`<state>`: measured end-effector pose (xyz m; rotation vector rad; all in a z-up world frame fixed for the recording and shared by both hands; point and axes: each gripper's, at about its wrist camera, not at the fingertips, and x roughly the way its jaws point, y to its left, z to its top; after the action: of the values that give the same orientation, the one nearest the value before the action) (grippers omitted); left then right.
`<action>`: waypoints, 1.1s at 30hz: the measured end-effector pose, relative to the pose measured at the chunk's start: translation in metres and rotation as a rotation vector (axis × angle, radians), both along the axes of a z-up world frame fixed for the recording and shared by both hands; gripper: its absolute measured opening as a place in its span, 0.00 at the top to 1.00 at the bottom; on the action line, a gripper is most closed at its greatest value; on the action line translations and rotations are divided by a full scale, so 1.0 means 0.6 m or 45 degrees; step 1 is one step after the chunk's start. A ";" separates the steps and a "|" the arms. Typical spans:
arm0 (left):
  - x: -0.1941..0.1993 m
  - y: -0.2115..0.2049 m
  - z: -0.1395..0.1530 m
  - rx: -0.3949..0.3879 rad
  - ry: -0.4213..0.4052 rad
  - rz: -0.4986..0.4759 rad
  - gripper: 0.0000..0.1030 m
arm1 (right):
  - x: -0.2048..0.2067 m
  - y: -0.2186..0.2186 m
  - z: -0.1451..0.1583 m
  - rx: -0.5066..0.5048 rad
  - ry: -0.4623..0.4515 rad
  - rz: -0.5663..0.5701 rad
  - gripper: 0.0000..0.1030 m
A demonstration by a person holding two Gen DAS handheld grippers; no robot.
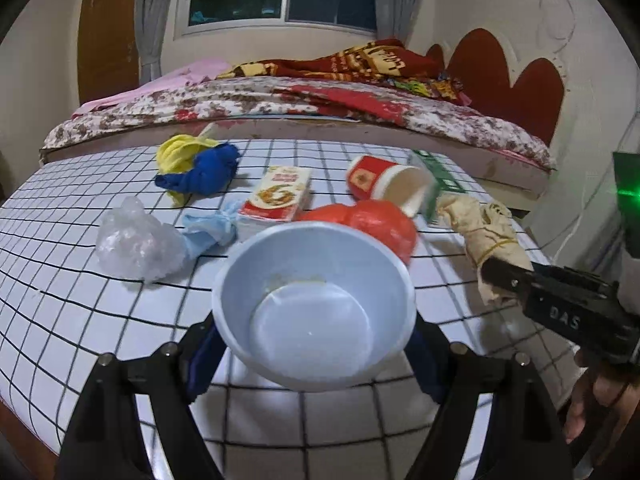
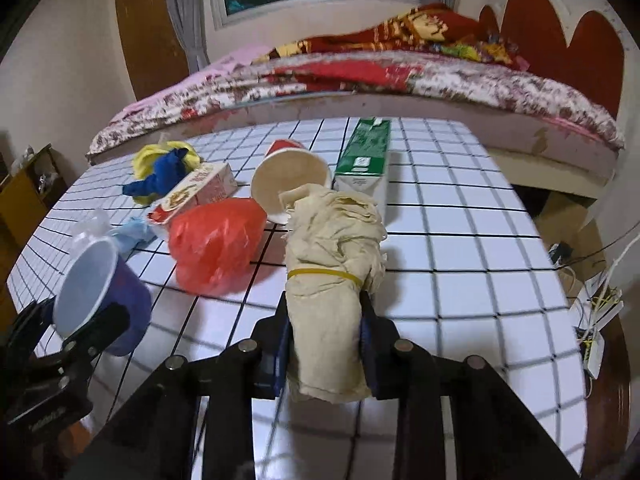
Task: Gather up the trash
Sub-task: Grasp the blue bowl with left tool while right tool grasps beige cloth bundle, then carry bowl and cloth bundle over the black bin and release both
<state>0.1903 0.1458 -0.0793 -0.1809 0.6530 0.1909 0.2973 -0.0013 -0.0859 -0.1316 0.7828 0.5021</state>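
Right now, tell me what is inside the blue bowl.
The bowl, clamped in the left gripper, holds no trash. Only a faint yellowish smear shows on its far inner wall. The near inner wall, below the rim, faces away and cannot be seen.

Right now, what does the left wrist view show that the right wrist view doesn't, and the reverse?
Left only: the bowl's bare inside, and a hand on the right tongs.
Right only: the yellow rubber band round the beige cloth bundle, and cables beside the table.
Both: bowl, bundle, red bag, paper cup.
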 end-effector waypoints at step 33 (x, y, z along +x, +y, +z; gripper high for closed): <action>-0.055 -0.373 0.038 0.066 -0.046 -0.577 0.22 | -0.236 -0.468 0.041 0.097 -0.090 -0.533 0.69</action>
<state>0.1574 -0.0778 -0.0563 0.0160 0.6364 -0.2309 0.1557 -0.2819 -0.0614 0.0849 0.6967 0.1290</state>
